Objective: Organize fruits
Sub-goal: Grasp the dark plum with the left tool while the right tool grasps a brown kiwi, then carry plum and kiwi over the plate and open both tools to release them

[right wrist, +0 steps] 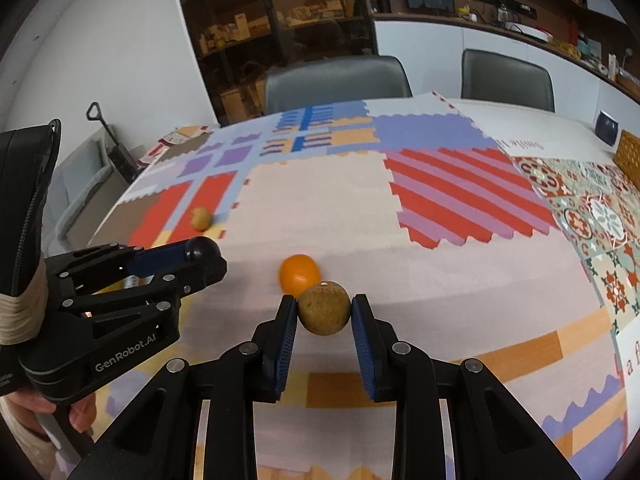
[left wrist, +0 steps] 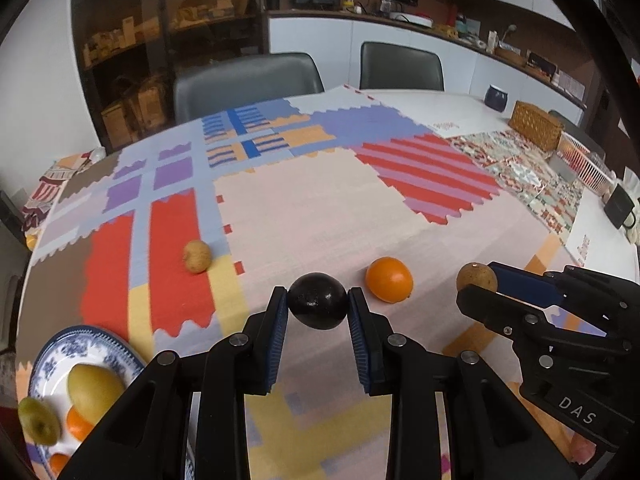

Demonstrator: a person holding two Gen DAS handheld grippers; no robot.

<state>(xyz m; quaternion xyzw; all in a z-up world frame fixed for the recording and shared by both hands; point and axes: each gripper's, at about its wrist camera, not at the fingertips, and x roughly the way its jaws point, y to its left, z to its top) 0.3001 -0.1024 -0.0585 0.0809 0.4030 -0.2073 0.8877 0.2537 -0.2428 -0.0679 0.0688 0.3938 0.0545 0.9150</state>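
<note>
Here the left gripper (left wrist: 318, 300) fingers clamp a dark plum (left wrist: 318, 301). The right gripper (right wrist: 324, 310) fingers pinch a brown fruit (right wrist: 325, 309) beside an orange (right wrist: 299, 272).

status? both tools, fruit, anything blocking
Left tool shut on dark plum. Right tool shut on brown fruit. Orange and small brown fruit loose on cloth. Plate near-left, path open.
</note>
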